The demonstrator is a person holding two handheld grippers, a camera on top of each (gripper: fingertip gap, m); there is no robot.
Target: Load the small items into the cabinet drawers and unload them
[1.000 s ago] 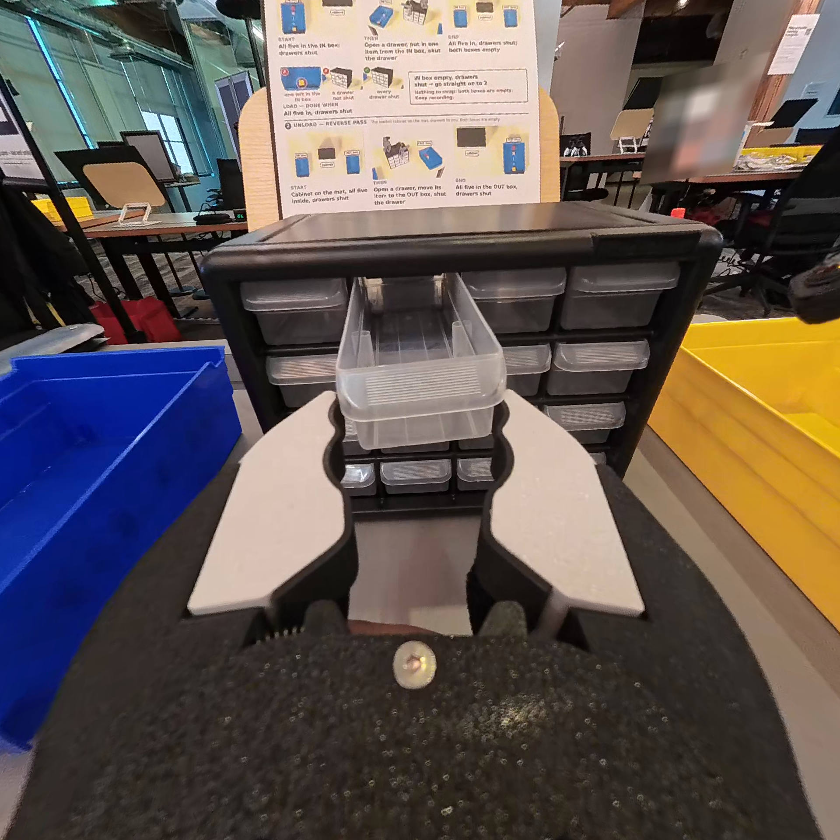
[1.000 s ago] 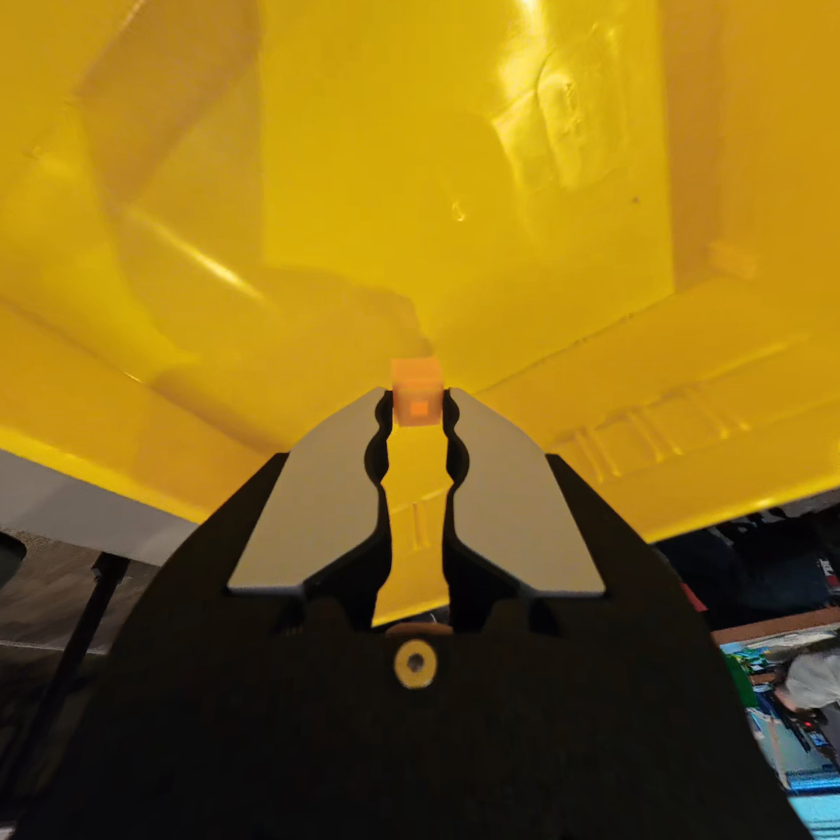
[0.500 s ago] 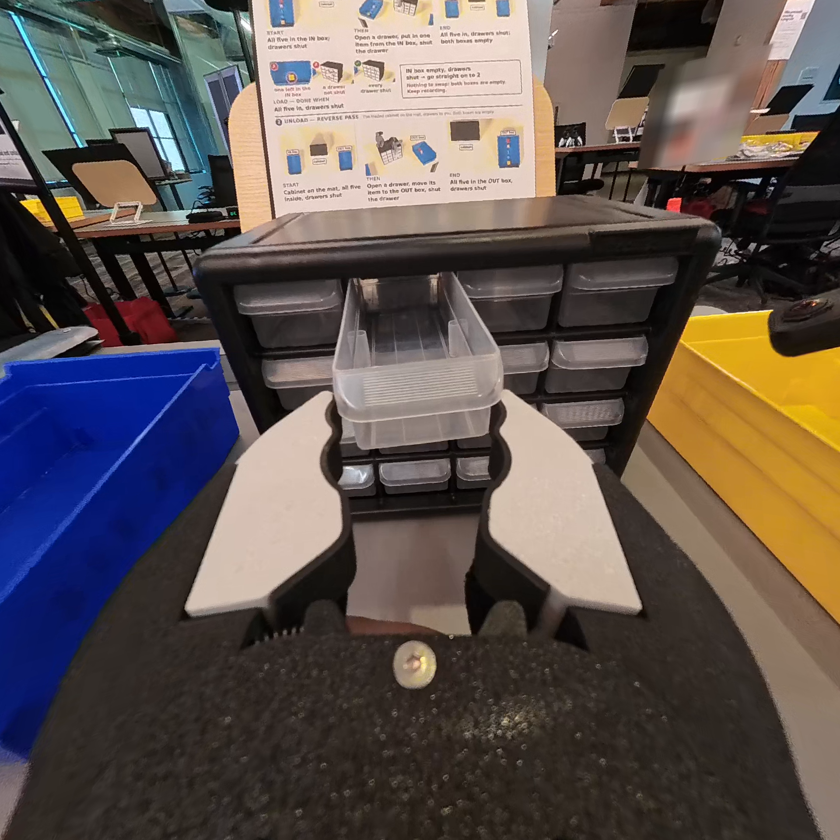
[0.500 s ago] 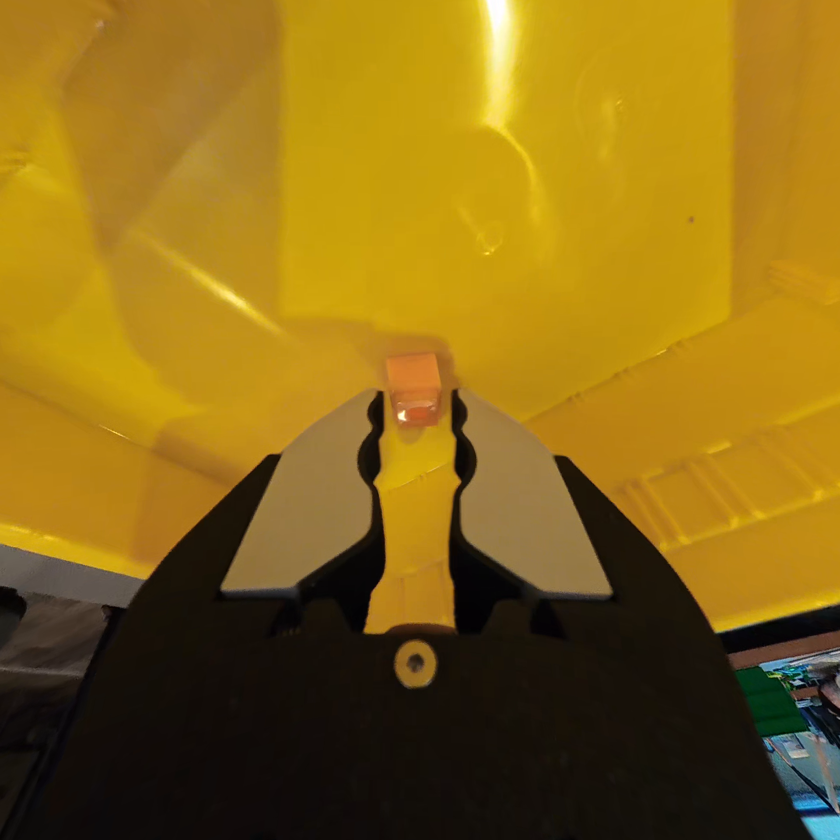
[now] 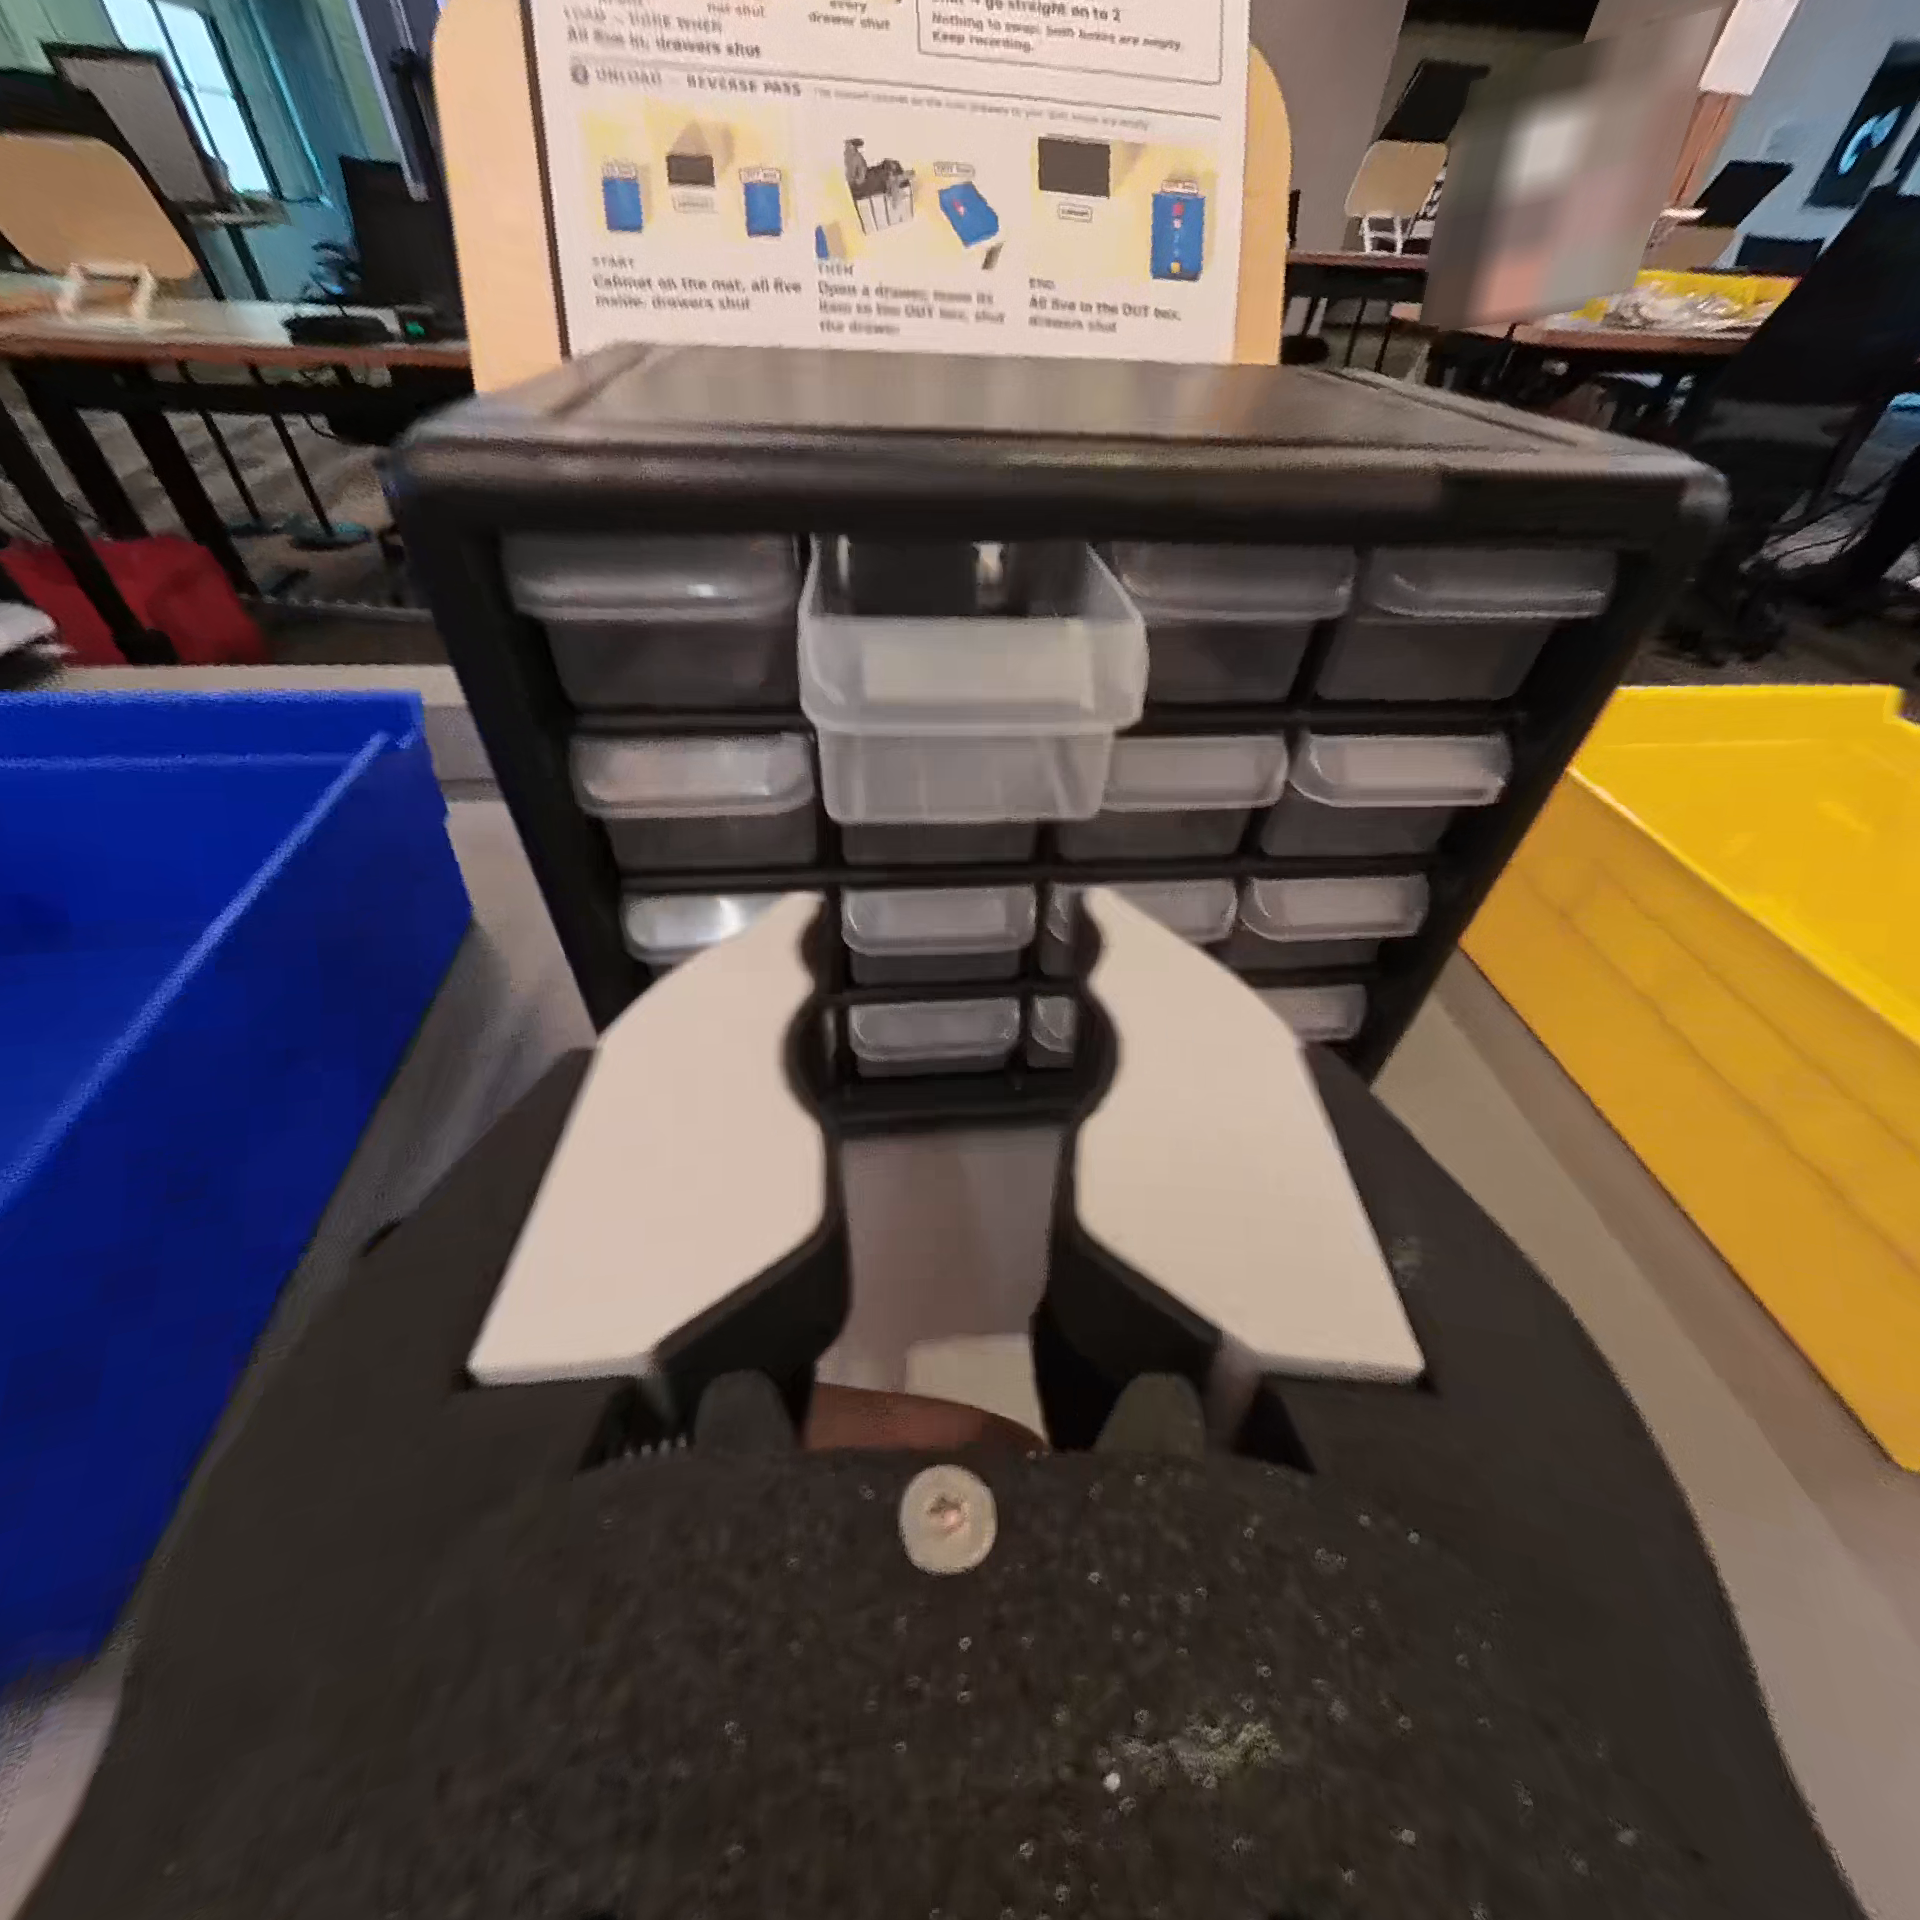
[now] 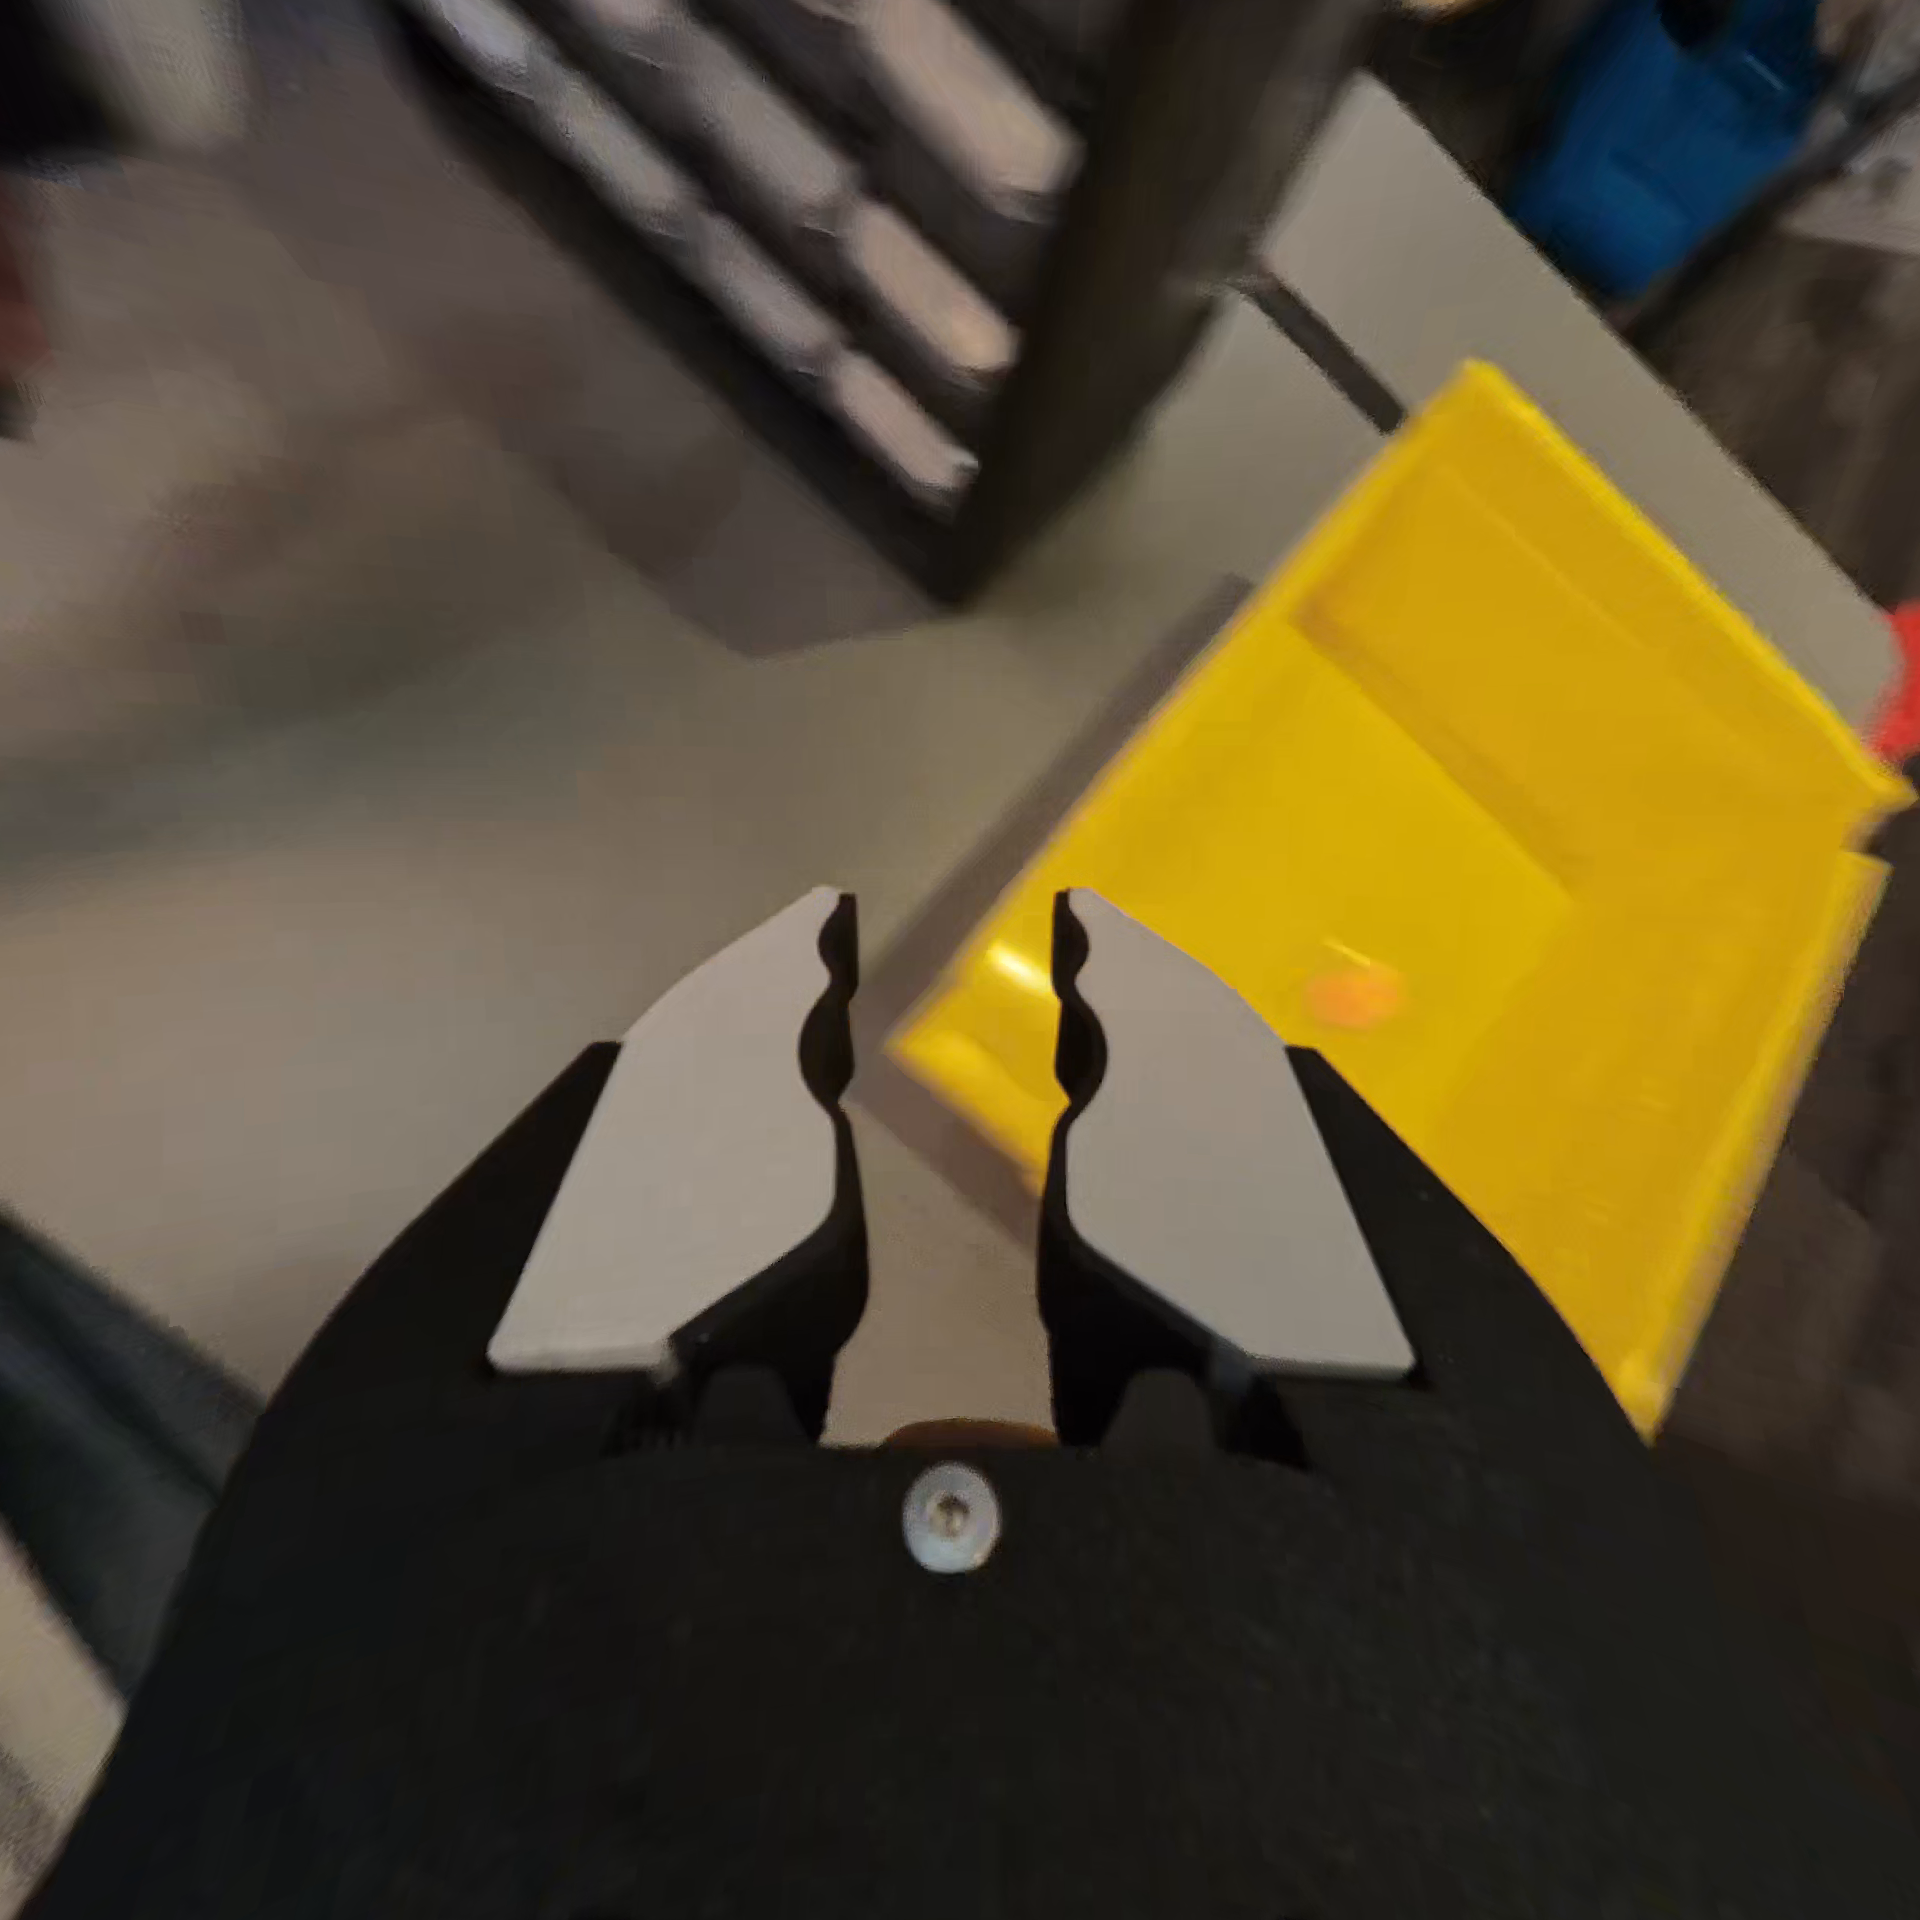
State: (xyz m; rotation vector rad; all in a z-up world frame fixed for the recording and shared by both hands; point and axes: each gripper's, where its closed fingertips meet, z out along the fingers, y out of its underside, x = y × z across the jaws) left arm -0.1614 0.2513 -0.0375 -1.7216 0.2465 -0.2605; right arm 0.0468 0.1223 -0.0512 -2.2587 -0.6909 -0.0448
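A black cabinet [image 5: 1039, 436] of clear drawers stands in front of me in the left wrist view. One top-row drawer [image 5: 966, 717] sticks out a little and looks empty. My left gripper [image 5: 951, 925] is open and empty, low in front of the cabinet. My right gripper [image 6: 956, 899] is open and empty above the table, by the near corner of the yellow bin [image 6: 1455, 831]. A small orange block [image 6: 1345, 997] lies blurred on the bin's floor. The cabinet [image 6: 1091, 312] shows blurred at the top of the right wrist view.
A blue bin [image 5: 187, 987] stands left of the cabinet and the yellow bin [image 5: 1745, 987] right of it. An instruction sheet [image 5: 894, 177] on a wooden board stands behind the cabinet. Grey table [image 6: 416, 779] lies between the bins. Desks and chairs fill the background. The right tips stand about 20 cm off the small orange block [image 6: 1345, 997].
My right gripper let go of the orange block in the yellow bin, opened and rose out of it. The drawer has gone most of the way back in. My left gripper has drawn back.
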